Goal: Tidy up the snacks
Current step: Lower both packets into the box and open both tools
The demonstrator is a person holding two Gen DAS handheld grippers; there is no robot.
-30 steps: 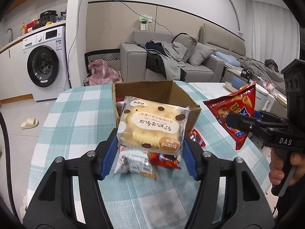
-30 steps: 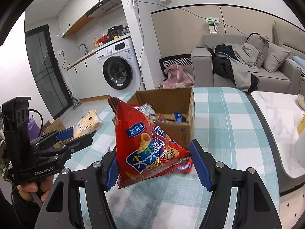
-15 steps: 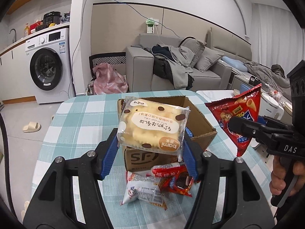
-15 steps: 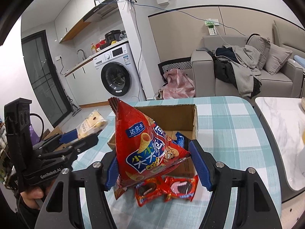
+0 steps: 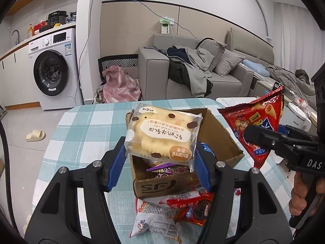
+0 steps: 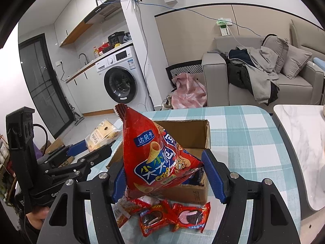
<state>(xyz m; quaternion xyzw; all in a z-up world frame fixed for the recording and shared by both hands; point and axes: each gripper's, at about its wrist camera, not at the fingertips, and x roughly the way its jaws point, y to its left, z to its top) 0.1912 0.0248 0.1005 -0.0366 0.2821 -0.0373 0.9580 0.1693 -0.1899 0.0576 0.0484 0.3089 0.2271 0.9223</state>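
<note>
My left gripper (image 5: 160, 160) is shut on a clear-wrapped yellow cake packet (image 5: 162, 136), held above the near end of an open cardboard box (image 5: 221, 142) with snacks inside. My right gripper (image 6: 164, 174) is shut on a red cone-snack bag (image 6: 156, 154), which stands upright over the box's (image 6: 189, 134) near left corner. In the left wrist view the red bag (image 5: 258, 124) hangs at the right in the other gripper. In the right wrist view the cake packet (image 6: 101, 134) shows at the left. Red biscuit packets (image 6: 174, 217) lie on the cloth in front of the box.
The box stands on a table with a teal checked cloth (image 5: 85, 130). A white snack packet (image 5: 154, 221) lies by the red ones near the front. A marble-topped table (image 6: 300, 142) adjoins on the right. A sofa, washing machine and floor lie beyond the table's far edge.
Both grippers have drawn back from the box with their packets still held. The box now sits farther out, and the loose packets in front of it have come into view.
</note>
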